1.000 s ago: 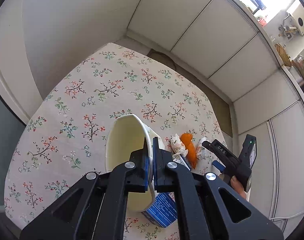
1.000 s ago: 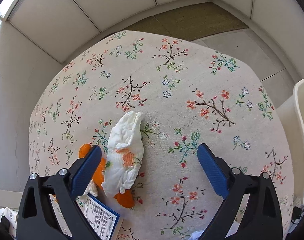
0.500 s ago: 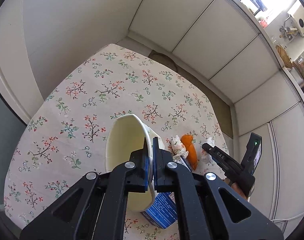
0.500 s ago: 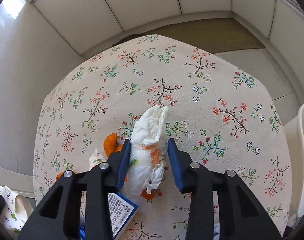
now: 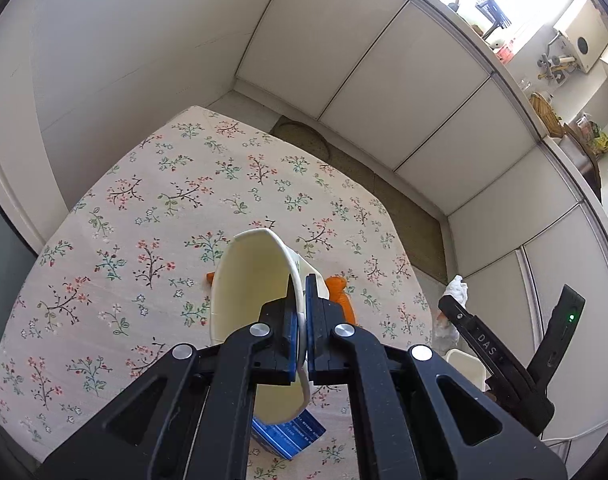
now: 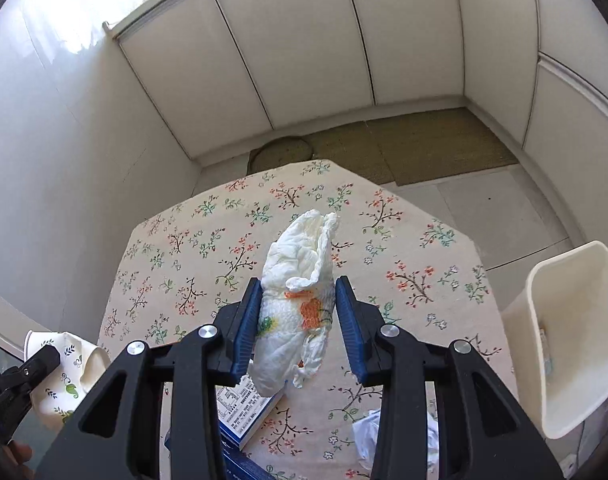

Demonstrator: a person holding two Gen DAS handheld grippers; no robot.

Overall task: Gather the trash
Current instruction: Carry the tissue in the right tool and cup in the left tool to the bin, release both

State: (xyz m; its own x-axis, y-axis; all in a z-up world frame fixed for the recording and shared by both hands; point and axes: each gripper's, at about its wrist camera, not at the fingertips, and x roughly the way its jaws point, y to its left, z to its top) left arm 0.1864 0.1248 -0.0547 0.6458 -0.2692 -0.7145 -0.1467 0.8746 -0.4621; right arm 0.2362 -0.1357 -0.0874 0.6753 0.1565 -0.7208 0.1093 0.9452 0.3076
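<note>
A floral-clothed desk [image 6: 415,240] has a white bin [image 6: 575,340] at its right edge. Above it, the left tool [image 5: 300,312] pinches a paper cup's [image 5: 248,280] wall. The right tool [image 6: 298,312] has just closed on a crumpled napkin [image 6: 300,280], held clear of the desk.

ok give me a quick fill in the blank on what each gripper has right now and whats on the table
1. The left gripper is shut on the rim of a paper ____.
2. The right gripper holds a crumpled white ____ printed with orange.
3. The tablecloth has a ____ pattern.
4. The cream bin stands at the table's ____ edge in the right wrist view.

Missing words: cup; napkin; floral; right
</note>
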